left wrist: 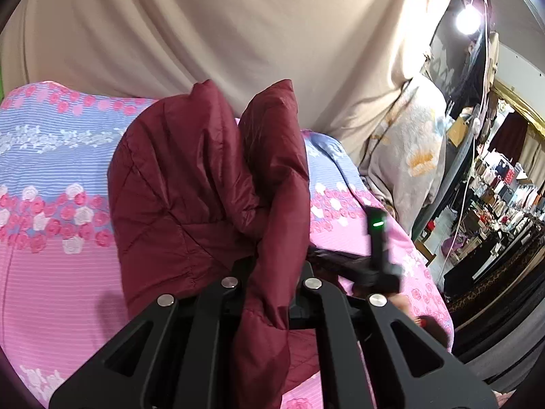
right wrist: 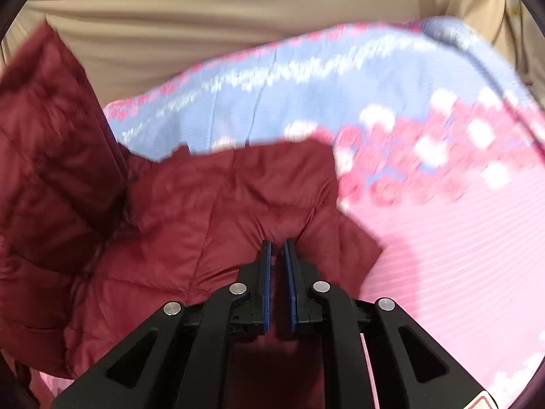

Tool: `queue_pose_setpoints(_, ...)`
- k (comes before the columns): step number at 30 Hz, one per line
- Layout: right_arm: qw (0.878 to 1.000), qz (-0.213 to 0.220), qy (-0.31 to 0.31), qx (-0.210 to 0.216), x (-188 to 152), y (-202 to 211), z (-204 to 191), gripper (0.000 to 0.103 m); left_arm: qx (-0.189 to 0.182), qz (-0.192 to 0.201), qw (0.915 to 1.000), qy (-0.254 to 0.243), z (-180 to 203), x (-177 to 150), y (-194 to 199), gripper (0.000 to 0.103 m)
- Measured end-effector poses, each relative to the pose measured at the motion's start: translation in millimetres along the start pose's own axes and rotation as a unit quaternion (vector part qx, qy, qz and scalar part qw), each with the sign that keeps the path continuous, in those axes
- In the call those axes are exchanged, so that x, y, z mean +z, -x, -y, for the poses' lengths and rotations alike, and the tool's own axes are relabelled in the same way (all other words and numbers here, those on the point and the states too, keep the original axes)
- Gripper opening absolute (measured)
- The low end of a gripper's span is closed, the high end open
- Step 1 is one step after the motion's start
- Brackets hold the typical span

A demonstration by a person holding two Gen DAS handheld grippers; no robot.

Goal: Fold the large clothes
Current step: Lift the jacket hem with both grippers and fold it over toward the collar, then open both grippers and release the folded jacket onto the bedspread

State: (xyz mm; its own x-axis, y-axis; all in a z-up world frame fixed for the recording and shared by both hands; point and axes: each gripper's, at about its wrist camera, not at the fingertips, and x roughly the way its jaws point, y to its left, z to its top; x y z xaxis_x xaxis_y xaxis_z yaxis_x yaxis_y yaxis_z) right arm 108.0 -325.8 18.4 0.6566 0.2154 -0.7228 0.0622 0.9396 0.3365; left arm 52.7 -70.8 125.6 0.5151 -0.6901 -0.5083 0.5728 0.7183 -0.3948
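Lying on the bedsheet [left wrist: 51,272], the maroon jacket [left wrist: 177,184] (quilted) bunches upward.

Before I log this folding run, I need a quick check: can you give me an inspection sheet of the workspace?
Surface: bed sheet, pink and blue with roses.
Job's things: maroon quilted jacket, bunched up and partly lifted.
Clutter: floral blanket heaped at the bed's edge.
Grippers: left gripper shut on jacket fabric; right gripper nearly closed over the jacket, grip unclear.
Cables: white cord hanging down.
Surroundings: beige curtain, bright lamp, crowded shelves.
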Motion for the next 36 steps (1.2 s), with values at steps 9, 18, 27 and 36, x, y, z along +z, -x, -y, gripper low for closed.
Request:
queue_pose_setpoints(9, 0.998, -0.013, 0.027, 0.060, 8, -53, -36, 0.006, 0.016, -0.044, 0.9979, -0.045, 56, -16, -58, 0.007)
queue_pose_setpoints(18, 0.995, 0.014, -0.064, 0.070, -16, 26, 40, 0.006, 0.057, -0.114, 0.9901, -0.058, 79, -48, -152, 0.007)
queue_pose_setpoints(27, 0.994, 0.051, -0.080, 0.051, -67, 98, 55, 0.016, 0.093, -0.102, 0.9854, -0.101, 98, -59, -161, 0.055)
queue_pose_setpoints(36, 0.989, 0.113, -0.068, 0.063, -64, 131, 26, 0.046, 0.169, -0.023, 0.9766, -0.131, 113, -51, -71, 0.089)
